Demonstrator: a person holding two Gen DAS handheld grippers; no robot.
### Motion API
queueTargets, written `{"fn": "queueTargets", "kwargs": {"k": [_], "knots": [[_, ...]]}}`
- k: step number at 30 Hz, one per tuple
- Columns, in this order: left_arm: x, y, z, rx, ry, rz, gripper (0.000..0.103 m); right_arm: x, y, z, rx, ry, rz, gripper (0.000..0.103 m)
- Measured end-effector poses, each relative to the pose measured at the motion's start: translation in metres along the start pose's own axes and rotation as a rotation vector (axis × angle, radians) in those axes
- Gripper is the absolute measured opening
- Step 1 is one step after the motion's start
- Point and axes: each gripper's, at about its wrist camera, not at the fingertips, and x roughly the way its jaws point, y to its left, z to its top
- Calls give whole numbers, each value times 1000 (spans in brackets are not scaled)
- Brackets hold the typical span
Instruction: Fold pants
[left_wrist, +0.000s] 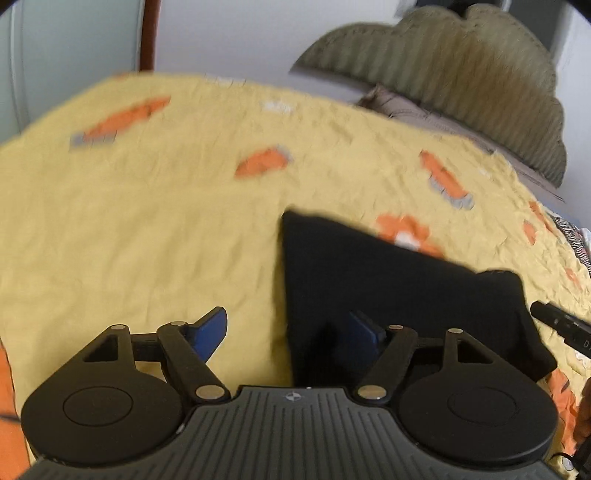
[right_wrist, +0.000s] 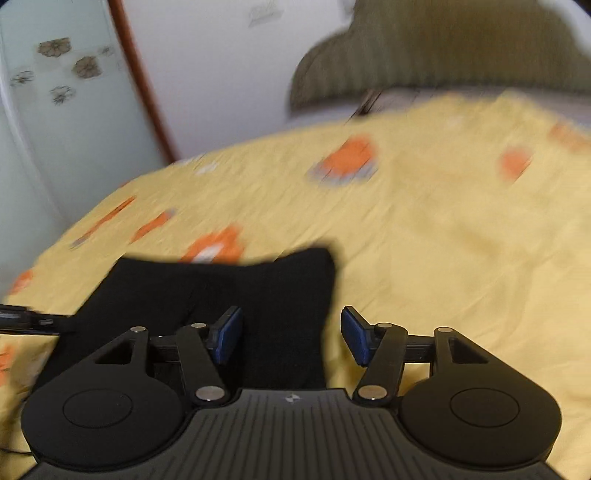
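- Lying on the yellow bedspread (left_wrist: 147, 229) with orange patterns, the black pants (left_wrist: 388, 288) form a compact dark slab (folded, as far as the blur allows).
- Left gripper (left_wrist: 288, 328) hangs with its blue pads spread wide, one over bare bedspread, the other over the pants' near edge; nothing is pinched.
- Right gripper (right_wrist: 291, 332) also stands spread, its left pad above the pants, its right pad above yellow cloth.
- A ribbed olive headboard (left_wrist: 461, 74) rises behind the bed.
- No brand text is legible; a small round emblem marks each gripper body, and white lettering at the left view's right edge is too blurred to read.
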Motion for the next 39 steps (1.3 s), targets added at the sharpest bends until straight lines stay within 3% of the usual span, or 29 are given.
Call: {"fn": "queueTargets", "kwargs": {"k": [3,5,7,9,11,13,17,21,24,28,32,39], "knots": [[5,-26,13,91,-6,-34,84,5,22,15,-137,-6,49,59],[18,-47,17,161,-2,-68,96,24,39,19,-200,56,118,58],[41,-65,18,213,31,-35,98,54,49,20,-206,129,168,55],[73,-73,19,246,66,17,100,83,53,20,-218,166,117,51],[95,-73,20,259,93,64,103,99,44,27,-142,181,125,50],[81,-67,21,213,55,45,95,90,40,33,-103,170,122,48],[39,-64,6,240,-7,36,99,42,44,19,-135,118,141,49],[25,-65,-26,281,37,13,100,12,49,-6,-190,150,166,51],[19,-64,-51,310,20,56,101,7,58,-27,-324,166,83,51],[-1,-59,-54,235,7,35,100,-5,62,-24,-333,145,50,52],[7,-67,-61,284,7,90,102,-1,65,-22,-292,128,96,53],[3,-57,-69,223,6,77,103,-5,63,-34,-327,171,88,56]]}}
